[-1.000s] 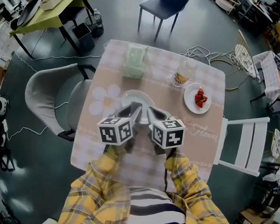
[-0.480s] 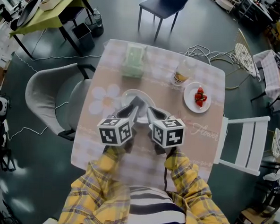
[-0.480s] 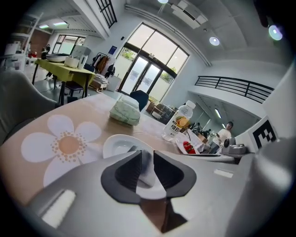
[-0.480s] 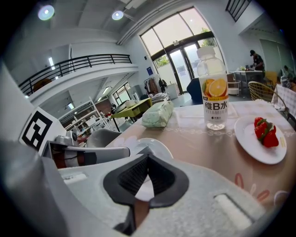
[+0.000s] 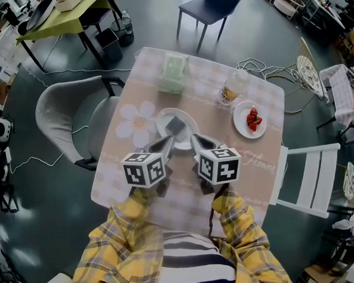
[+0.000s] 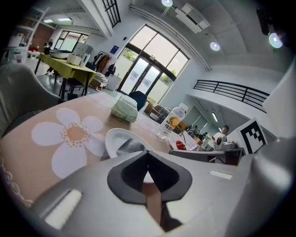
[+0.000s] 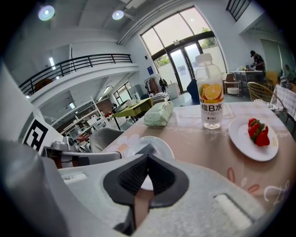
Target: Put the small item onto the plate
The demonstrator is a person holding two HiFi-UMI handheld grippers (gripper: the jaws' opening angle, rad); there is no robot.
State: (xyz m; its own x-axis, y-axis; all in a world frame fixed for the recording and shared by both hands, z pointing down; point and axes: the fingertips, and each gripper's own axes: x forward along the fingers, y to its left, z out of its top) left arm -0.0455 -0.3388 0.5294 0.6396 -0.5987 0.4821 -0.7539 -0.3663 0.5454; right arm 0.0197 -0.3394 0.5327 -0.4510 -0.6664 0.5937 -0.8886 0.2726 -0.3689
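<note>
A small flat grey item (image 5: 177,125) lies on the white plate (image 5: 161,120) in the middle of the table. My left gripper (image 5: 167,142) is shut and empty, its tips just short of the plate's near rim. Beside it my right gripper (image 5: 195,139) is also shut and empty. In the left gripper view the jaws (image 6: 147,155) meet in a point, with the plate (image 6: 113,138) and the grey item (image 6: 131,147) beyond them. In the right gripper view the closed tips (image 7: 147,159) sit in front of the same plate (image 7: 164,144).
A juice bottle (image 5: 233,86) and a smaller plate of strawberries (image 5: 250,120) stand at the back right. A green tissue pack (image 5: 171,74) lies at the back. A grey chair (image 5: 64,122) is to the left of the table and a white chair (image 5: 309,179) to the right.
The left gripper's jaws, open over the plate before, have come back toward me and shut. The grey item now lies free on the plate. The right gripper drew back a little too.
</note>
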